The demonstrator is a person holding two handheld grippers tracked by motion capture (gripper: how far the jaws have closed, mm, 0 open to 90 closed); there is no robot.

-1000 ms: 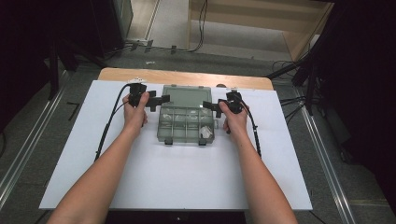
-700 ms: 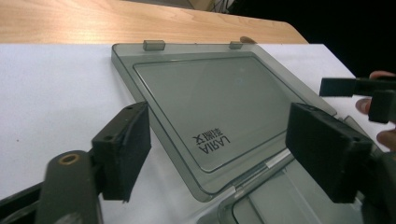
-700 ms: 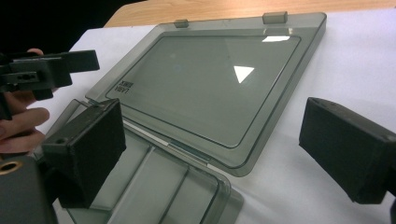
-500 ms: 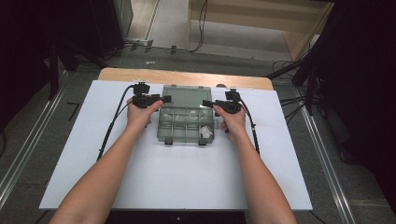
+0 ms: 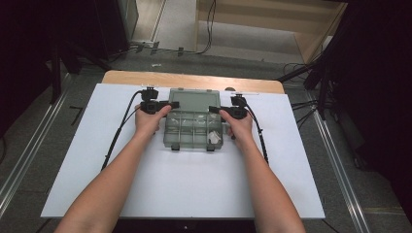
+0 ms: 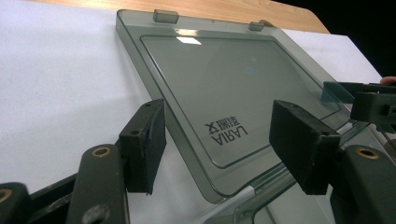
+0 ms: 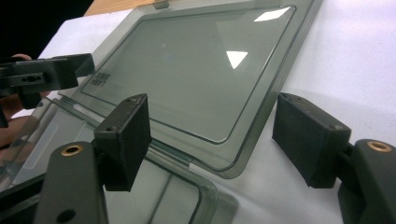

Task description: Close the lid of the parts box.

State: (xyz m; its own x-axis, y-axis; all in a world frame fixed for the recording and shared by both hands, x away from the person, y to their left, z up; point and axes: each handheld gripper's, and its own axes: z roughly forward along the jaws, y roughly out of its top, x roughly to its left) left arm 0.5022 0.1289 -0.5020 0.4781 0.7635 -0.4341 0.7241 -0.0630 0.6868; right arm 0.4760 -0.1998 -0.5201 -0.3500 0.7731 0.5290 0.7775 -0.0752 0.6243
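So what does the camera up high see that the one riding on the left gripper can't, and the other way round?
The high view takes in both forearms, the whole white table, the box's divided compartments and the floor beyond. The left gripper view gives the close-up: printed lettering on the lid, and the left gripper with its jaws astride the lid's corner, having just been closing, the pads not yet pressing. Both show the clear box's open lid lying flat on the table, and the right gripper across from it.
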